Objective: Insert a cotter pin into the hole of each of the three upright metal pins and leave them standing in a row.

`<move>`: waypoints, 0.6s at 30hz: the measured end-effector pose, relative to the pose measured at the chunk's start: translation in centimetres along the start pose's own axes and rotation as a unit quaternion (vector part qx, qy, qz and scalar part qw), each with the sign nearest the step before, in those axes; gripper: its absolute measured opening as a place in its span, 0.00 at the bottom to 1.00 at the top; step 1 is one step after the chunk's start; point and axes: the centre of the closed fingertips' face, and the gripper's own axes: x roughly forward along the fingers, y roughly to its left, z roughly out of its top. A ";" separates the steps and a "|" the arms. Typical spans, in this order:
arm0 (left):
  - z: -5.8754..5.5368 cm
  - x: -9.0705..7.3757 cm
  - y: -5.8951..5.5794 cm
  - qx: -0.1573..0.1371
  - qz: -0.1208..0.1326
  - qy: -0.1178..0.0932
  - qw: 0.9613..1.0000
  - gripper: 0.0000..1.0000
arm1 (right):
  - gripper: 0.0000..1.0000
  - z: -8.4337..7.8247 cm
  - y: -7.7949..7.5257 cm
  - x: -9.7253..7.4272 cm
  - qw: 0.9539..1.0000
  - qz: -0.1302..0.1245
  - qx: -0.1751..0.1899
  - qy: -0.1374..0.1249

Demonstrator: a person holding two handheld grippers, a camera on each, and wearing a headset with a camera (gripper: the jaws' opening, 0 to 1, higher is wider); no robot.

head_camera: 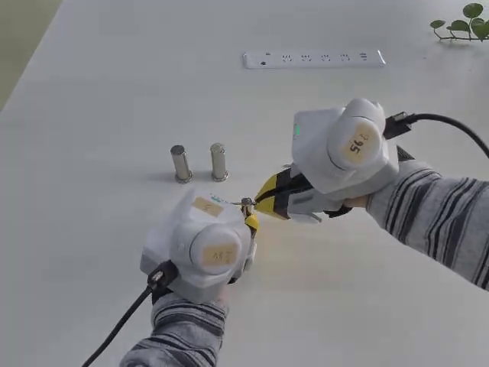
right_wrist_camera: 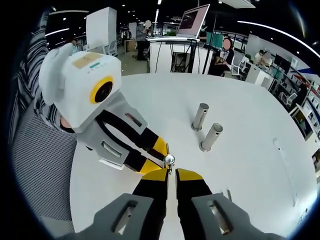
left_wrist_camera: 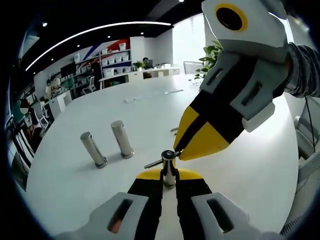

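Ok so the left gripper (left_wrist_camera: 169, 176) is clamped on a metal pin (left_wrist_camera: 169, 167). Its yellow fingers (left_wrist_camera: 150, 176) are closed tight around the lower part of the shaft, and the pin is kept upright over the white desk (head_camera: 114, 92). A cotter pin (left_wrist_camera: 154, 163) can be seen poking sideways out of the hole near the top of that pin.

The right gripper (left_wrist_camera: 179, 151) is set against it from the opposite side. Its own fingers are squeezed together to a point right at the pin's head. The near end of the cotter pin looks to be pinched between them, though that end is honestly too small to be made out cleanly. In the right gripper view the round pin head is found right at the tips, with only a thin slit left between the two fingers.

From the head view the two grippers are met tip to tip at the held pin, near the front of the desk. A little way beyond them and to the left, two more pins are stood upright side by side: the left standing pin (head_camera: 180, 164) and the right standing pin (head_camera: 218, 161), close together but not touching. A power strip (head_camera: 313, 59) is laid flat further back, and a plant (head_camera: 462, 23) is tucked into the far right corner.
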 end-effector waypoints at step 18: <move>0.2 -0.6 4.0 -0.014 0.025 0.000 1.000 0.05 | 0.12 -2.1 -1.6 -1.9 0.991 -0.059 0.116 -0.021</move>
